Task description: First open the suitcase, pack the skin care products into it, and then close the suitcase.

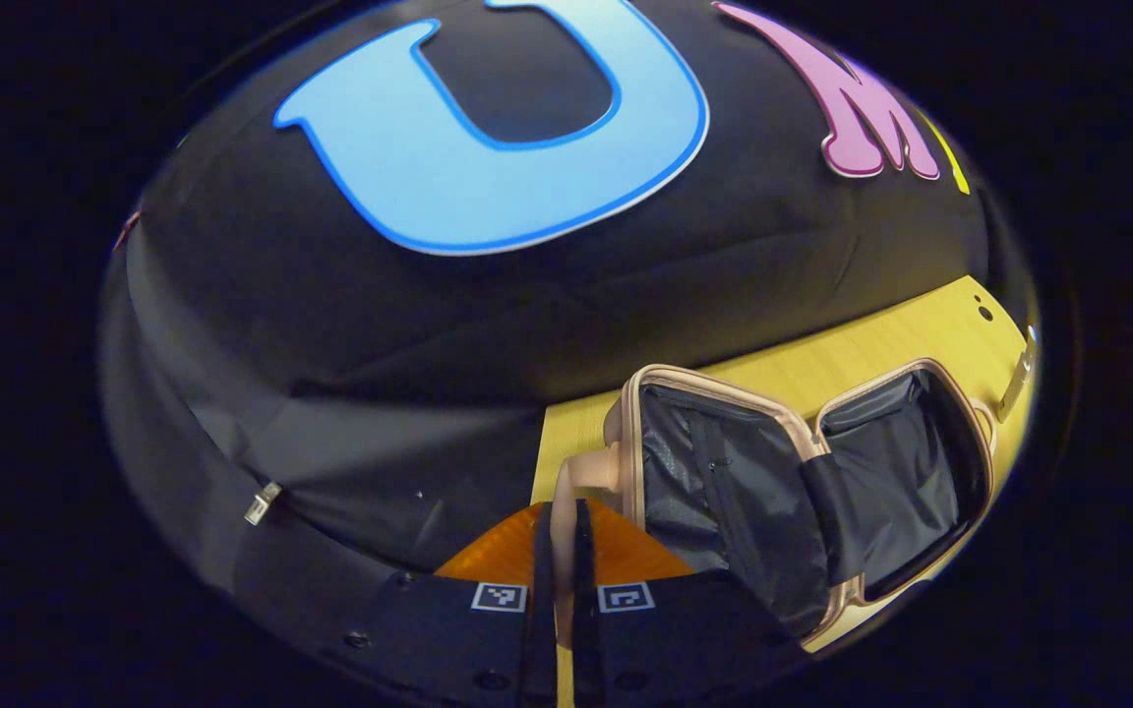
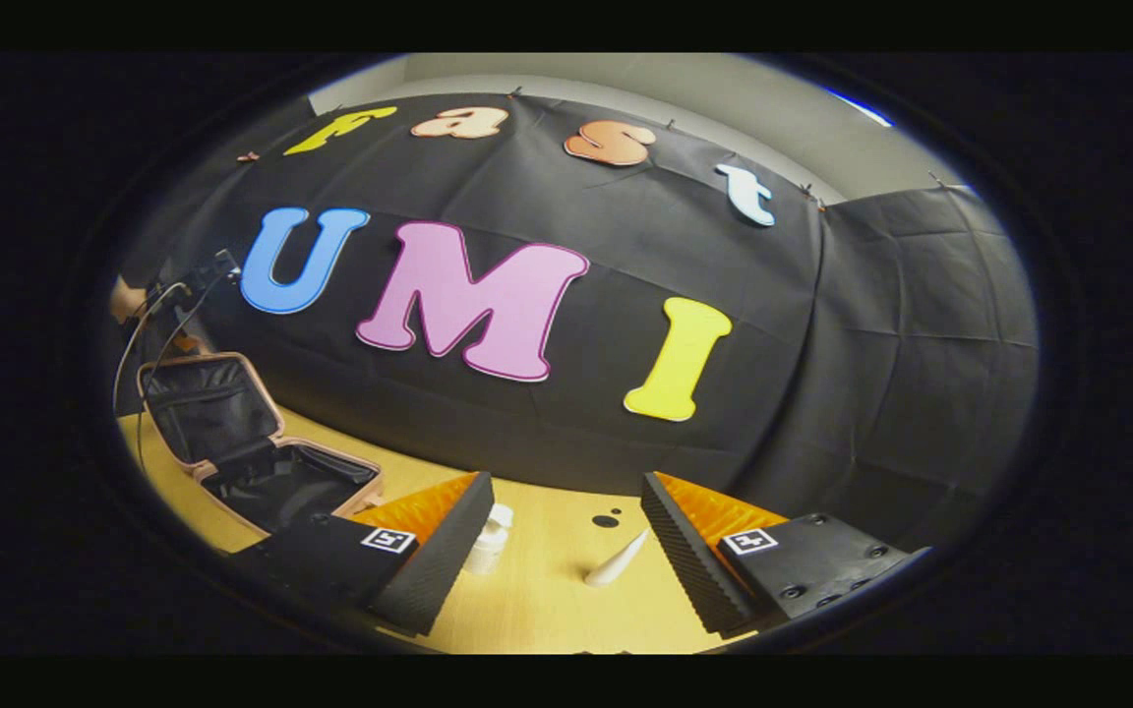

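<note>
The pink-beige suitcase (image 1: pixel 714 382) lies open on the yellow table (image 1: pixel 871 344), its black lining showing in both halves. My left gripper (image 1: pixel 564 506) is shut on the suitcase's beige handle (image 1: pixel 591 470), which runs between its fingers. In the right gripper view the suitcase (image 2: pixel 195 470) is at the far left with its lid standing up, and a hand with the left gripper (image 2: pixel 139 295) is at the lid's top. My right gripper (image 2: pixel 566 482) hangs open over the table. A small white bottle (image 2: pixel 488 539) and a white tube (image 2: pixel 616 562) lie on the table between its fingers.
The black cloth wall runs close behind the table (image 2: pixel 547 600). Cables (image 2: pixel 149 329) hang by the suitcase lid. Small dark holes (image 2: pixel 606 519) mark the tabletop. A metal clip (image 1: pixel 263 502) sits on the cloth to the left.
</note>
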### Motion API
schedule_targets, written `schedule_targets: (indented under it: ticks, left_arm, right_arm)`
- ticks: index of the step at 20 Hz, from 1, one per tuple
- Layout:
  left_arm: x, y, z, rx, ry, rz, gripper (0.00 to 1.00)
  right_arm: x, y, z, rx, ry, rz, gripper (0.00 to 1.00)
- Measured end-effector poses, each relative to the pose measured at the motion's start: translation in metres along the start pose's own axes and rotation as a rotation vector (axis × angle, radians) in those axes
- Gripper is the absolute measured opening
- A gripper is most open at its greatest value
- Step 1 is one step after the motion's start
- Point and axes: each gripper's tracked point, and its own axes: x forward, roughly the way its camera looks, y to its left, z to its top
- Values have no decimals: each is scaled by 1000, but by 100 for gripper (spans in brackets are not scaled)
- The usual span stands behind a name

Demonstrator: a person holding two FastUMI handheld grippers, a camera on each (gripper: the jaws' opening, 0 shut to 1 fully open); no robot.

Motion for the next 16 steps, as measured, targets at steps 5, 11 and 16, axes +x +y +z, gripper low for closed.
schedule_targets:
  ticks: [5,11,16]
  left_arm:
    - [65,0,-76,-129,59,-65,12]
    - [94,-4,-106,-122,52,-37,13]
    - [70,29,-94,-109,-1,115,52]
  right_arm:
    - [-13,33,-30,25,62,-25,96]
    - [-32,42,-28,-6,51,-33,97]
    - [-37,30,-9,-13,19,-45,97]
